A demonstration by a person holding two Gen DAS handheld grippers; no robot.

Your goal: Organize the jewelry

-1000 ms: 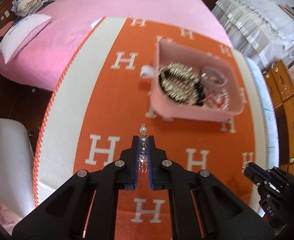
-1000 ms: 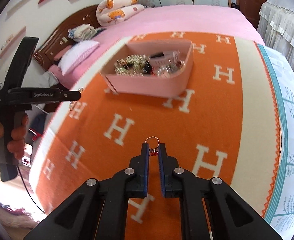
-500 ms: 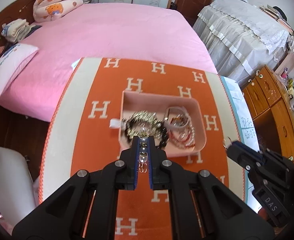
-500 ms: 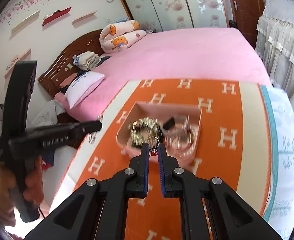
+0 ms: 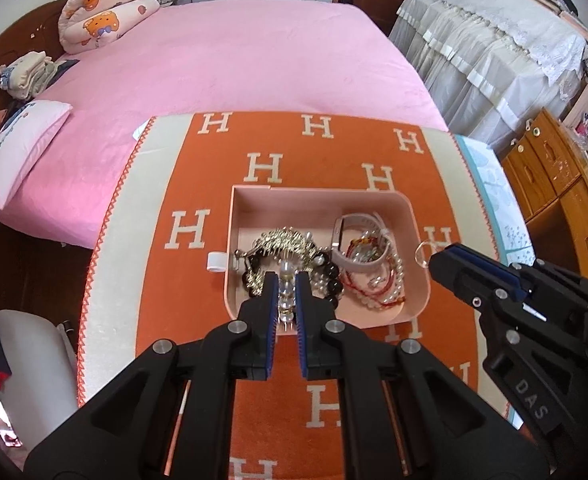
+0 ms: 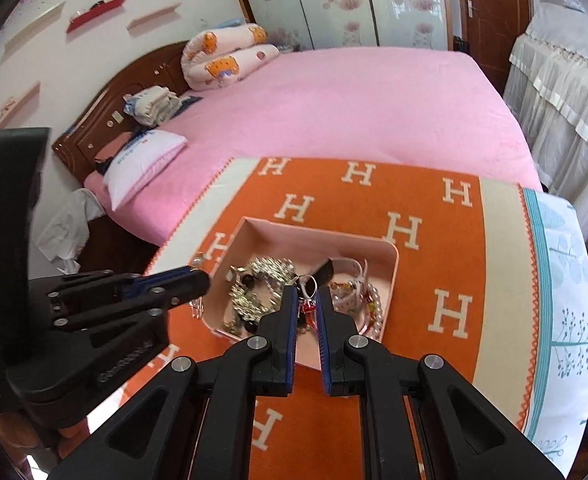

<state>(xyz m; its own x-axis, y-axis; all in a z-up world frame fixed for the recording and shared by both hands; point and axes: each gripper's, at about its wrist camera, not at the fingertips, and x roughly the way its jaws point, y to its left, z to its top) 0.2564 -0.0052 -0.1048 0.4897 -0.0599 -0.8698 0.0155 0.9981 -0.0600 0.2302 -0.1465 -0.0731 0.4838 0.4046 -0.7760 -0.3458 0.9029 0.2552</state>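
Only the right view shows the red charm on the ring (image 6: pixel 309 285) pinched by the right tongs (image 6: pixel 306 300). The left tongs (image 5: pixel 286 292) pinch one pearl earring (image 5: pixel 287 286) above one pink tray (image 5: pixel 390 200).

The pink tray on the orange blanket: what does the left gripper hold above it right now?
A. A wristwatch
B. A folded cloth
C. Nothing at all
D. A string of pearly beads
D: in the left wrist view the left gripper is shut on the string of pearly beads, held over the near edge of the pink tray.
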